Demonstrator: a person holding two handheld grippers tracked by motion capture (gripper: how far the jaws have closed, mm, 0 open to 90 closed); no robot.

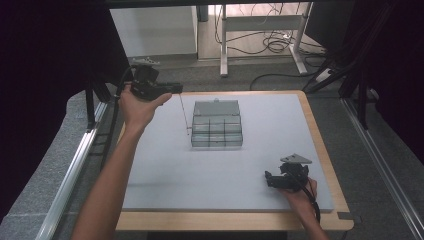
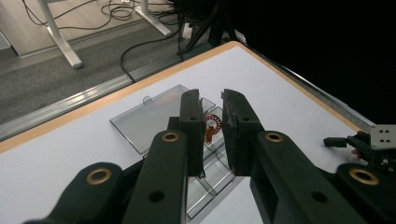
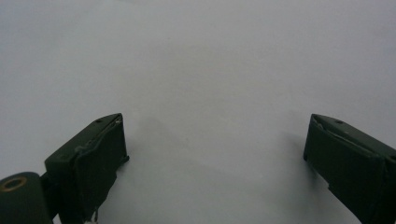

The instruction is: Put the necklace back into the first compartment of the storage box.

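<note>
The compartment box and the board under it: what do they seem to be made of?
The compartment box looks like clear, glossy hard plastic: the grey surface shows through its open lid and dividers, and the edges catch light. The board seems to be pale wood, going by its tan rim, with a matt grey top, perhaps a mat or laminate.

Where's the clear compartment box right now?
In the high view the clear compartment box sits lid open on the grey mat, slightly beyond its middle, just right of the thin rod hanging from the left gripper.
</note>
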